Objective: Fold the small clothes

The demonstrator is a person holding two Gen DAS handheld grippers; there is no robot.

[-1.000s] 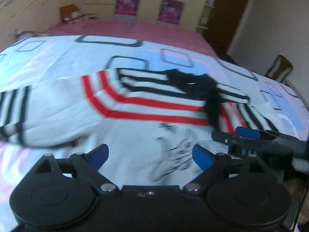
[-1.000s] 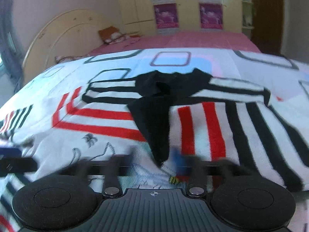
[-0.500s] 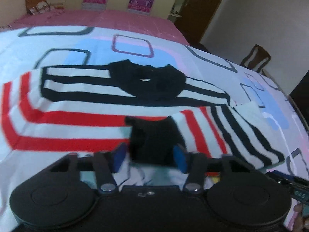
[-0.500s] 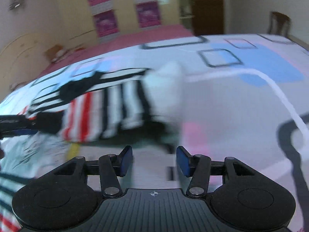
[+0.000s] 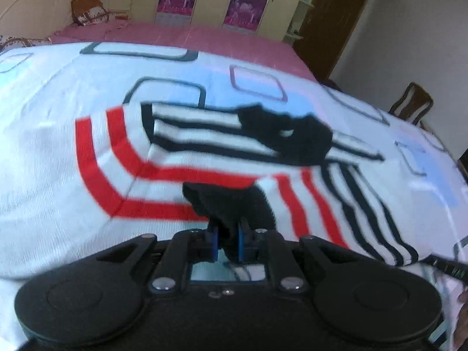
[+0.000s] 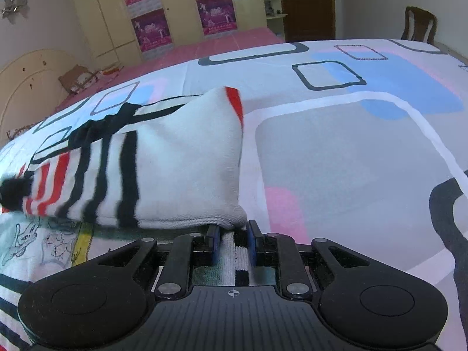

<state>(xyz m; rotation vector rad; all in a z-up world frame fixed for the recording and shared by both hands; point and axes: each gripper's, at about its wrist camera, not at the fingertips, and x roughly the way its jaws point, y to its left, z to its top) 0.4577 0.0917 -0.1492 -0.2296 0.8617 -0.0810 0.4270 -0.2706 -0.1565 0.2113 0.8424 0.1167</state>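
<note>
The sweater's [image 5: 181, 175] black cuff [image 5: 231, 204] is pinched as the left gripper [image 5: 227, 242] closes; its hem [image 6: 231, 245] is clamped as the right gripper [image 6: 232, 242] closes.

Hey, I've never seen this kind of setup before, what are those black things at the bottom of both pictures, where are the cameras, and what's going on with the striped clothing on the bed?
The black things are hand-held grippers: a person carries one two-fingered clamp in each hand, and no robot arm is involved. Each picture comes from a wide-angle camera on one gripper, looking forward along its fingers, so the room appears curved.

On the patterned bedsheet lies a small striped sweater, white with red and black stripes.

In the left wrist view, the left gripper is closing, with the black cuff of a sleeve pinched between its blue pads. In the right wrist view, the right gripper is closing on the sweater's ribbed edge, which sits between its pads. Both ends are gripped, probably ready for a fold.
</note>
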